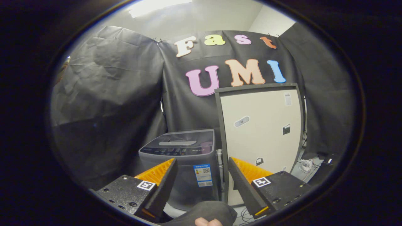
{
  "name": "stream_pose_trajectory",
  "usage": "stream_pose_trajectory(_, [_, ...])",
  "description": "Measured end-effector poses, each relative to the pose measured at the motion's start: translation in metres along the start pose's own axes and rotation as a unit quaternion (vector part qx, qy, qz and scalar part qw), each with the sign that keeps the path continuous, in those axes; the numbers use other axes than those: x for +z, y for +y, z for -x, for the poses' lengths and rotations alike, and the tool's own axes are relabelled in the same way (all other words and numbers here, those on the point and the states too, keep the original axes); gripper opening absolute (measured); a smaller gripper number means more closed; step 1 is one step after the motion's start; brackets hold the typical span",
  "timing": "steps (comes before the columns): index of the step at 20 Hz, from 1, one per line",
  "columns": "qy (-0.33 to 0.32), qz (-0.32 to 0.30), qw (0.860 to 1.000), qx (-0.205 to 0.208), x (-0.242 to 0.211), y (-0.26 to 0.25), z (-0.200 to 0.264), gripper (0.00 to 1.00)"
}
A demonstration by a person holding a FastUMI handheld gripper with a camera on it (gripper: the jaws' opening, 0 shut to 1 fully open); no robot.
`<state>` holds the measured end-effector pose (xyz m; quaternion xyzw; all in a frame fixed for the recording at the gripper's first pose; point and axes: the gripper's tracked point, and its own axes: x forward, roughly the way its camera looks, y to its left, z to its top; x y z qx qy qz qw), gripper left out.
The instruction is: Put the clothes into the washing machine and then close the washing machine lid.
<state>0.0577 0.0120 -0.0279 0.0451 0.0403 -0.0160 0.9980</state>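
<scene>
A grey top-loading washing machine (185, 157) stands on the floor against the black cloth wall, some way beyond my fingers. Its dark lid (185, 139) lies flat on top. My gripper (202, 160) is open, with its fingers wide apart and nothing pressed between them. A dark grey piece of clothing (209, 212) bulges up low between the finger bases, nearer to me than the fingertips. A person's fingertips (208, 222) show at its near edge.
A tall beige panel in a dark frame (260, 131) stands right beside the washing machine, on its right. White cables and a plug (306, 164) lie on the floor further right. Black cloth walls close off the left and the back.
</scene>
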Motion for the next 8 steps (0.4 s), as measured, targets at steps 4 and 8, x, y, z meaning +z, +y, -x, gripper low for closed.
stream_pose_trajectory(4, [0.001, 0.002, 1.0, 0.001, -0.0017, 0.0013, 0.0009, 0.97])
stream_pose_trajectory(8, [0.002, 0.002, 1.0, 0.001, -0.0026, 0.0014, 0.0013, 0.97])
